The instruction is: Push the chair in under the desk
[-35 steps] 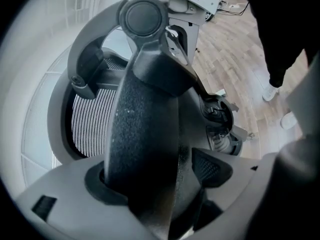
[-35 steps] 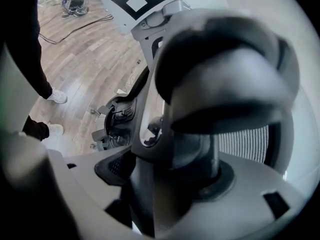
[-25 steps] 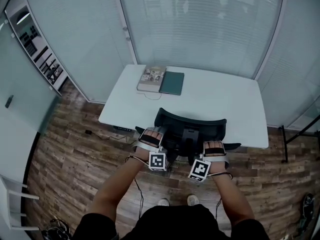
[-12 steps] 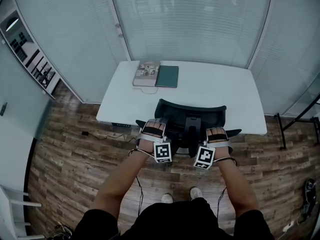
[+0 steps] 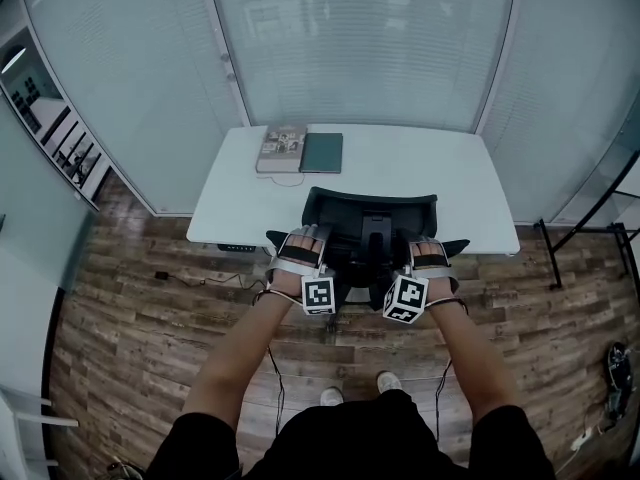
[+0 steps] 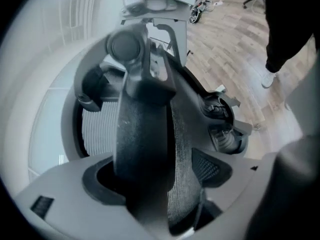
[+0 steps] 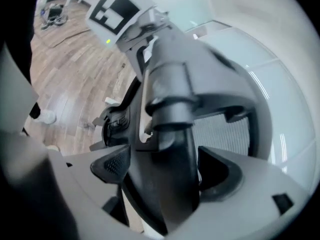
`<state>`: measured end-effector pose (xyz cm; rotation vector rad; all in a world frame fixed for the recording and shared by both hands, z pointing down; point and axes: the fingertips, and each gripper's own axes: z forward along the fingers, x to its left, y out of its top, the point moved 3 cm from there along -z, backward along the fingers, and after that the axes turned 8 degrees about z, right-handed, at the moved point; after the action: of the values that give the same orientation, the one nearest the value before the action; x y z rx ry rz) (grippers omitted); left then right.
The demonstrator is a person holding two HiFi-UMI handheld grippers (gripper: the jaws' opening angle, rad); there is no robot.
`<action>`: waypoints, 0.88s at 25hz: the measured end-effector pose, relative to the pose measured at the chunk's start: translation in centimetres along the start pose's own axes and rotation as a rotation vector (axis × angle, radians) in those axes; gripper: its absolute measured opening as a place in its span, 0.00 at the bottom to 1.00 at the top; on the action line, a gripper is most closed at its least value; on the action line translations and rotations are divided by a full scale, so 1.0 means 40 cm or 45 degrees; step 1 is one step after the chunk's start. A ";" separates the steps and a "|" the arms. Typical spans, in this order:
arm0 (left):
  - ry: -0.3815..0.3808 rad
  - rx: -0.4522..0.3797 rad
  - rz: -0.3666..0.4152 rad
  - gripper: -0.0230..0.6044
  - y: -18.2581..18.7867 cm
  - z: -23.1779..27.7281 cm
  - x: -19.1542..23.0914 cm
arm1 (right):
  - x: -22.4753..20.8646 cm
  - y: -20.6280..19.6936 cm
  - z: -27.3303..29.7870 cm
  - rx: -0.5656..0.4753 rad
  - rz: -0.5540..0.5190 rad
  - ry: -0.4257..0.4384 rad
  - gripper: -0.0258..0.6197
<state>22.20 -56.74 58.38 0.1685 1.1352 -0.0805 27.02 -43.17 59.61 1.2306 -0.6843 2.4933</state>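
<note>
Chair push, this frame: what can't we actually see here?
- How far the seat sits under the desk: head view, the chair back covers it.
- Chair wheels: in no view; both gripper views are filled by an armrest.
- Print on the book: head view, too small.
- The dark shape behind the blinds: head view, blurred.

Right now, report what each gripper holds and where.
Left gripper grips the chair by its left armrest. The right gripper has just been opening its fingers around the right armrest, apparently releasing it.

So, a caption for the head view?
Overhead: black chair against the white desk; book and green notebook at its far edge.
</note>
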 end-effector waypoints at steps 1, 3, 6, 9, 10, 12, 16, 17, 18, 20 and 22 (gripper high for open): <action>0.023 -0.024 -0.028 0.67 0.009 -0.021 0.001 | -0.007 0.001 -0.028 -0.026 0.080 -0.019 0.68; 0.094 -0.024 -0.120 0.67 0.005 -0.061 0.012 | -0.017 -0.001 -0.086 -0.068 0.220 -0.051 0.68; 0.178 -0.025 -0.429 0.67 -0.024 -0.129 0.036 | -0.024 0.006 -0.172 -0.151 0.398 -0.098 0.68; 0.179 -0.071 -0.772 0.67 -0.047 -0.195 0.040 | -0.033 0.022 -0.259 -0.249 0.673 -0.123 0.66; 0.174 -0.095 -0.871 0.67 -0.049 -0.215 0.041 | -0.039 0.026 -0.288 -0.277 0.802 -0.112 0.62; 0.177 -0.156 -1.058 0.63 -0.047 -0.257 0.048 | -0.054 0.031 -0.341 -0.332 1.040 -0.105 0.55; 0.235 -0.255 -1.364 0.30 -0.031 -0.343 0.072 | -0.083 0.025 -0.419 -0.429 1.393 -0.157 0.26; 0.252 -0.266 -1.418 0.20 -0.028 -0.360 0.077 | -0.087 0.024 -0.435 -0.443 1.440 -0.181 0.15; 0.260 -0.279 -1.469 0.09 -0.027 -0.374 0.081 | -0.089 0.025 -0.448 -0.455 1.473 -0.200 0.05; 0.257 -0.316 -1.564 0.06 -0.024 -0.402 0.089 | -0.087 0.032 -0.468 -0.474 1.503 -0.217 0.05; 0.258 -0.365 -1.632 0.06 -0.023 -0.430 0.103 | -0.084 0.039 -0.485 -0.490 1.506 -0.221 0.04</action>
<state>8.40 -54.55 47.51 -0.8456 1.2852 -1.0444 15.39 -34.42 46.28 1.0230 -2.3491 2.7609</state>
